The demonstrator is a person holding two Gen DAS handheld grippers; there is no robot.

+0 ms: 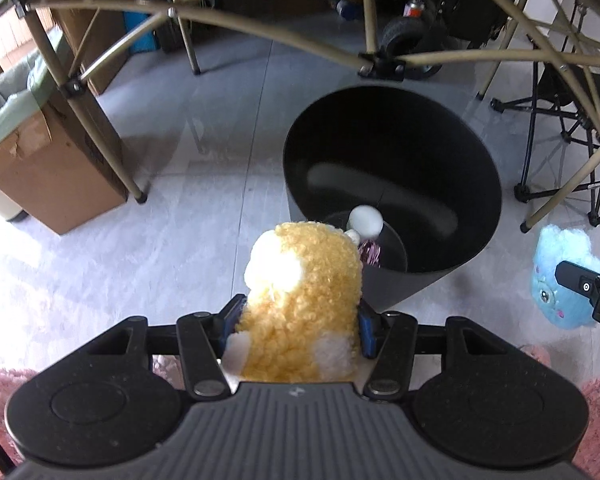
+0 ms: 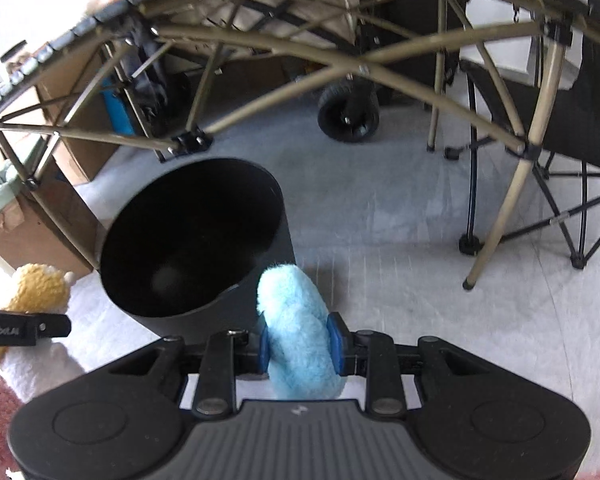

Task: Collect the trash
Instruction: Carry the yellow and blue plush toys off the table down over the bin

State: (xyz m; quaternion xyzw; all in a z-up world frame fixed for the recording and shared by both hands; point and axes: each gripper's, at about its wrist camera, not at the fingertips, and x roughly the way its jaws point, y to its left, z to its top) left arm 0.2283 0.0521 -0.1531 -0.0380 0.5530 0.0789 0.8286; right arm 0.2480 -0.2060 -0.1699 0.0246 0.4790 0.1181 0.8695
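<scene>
Yellow plush [image 1: 300, 300] long axis points toward bin [image 1: 476, 152].

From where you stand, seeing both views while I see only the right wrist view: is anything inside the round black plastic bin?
Observer: Yes. A white fluffy ball lies at the bottom of the black bin.
Operator: Anything else in there?
Observer: A small pinkish crinkled scrap next to the ball.
Operator: Is the curly yellow plush toy actually gripped?
Observer: Yes. The left gripper is shut on it, with a blue pad on each side.
</scene>
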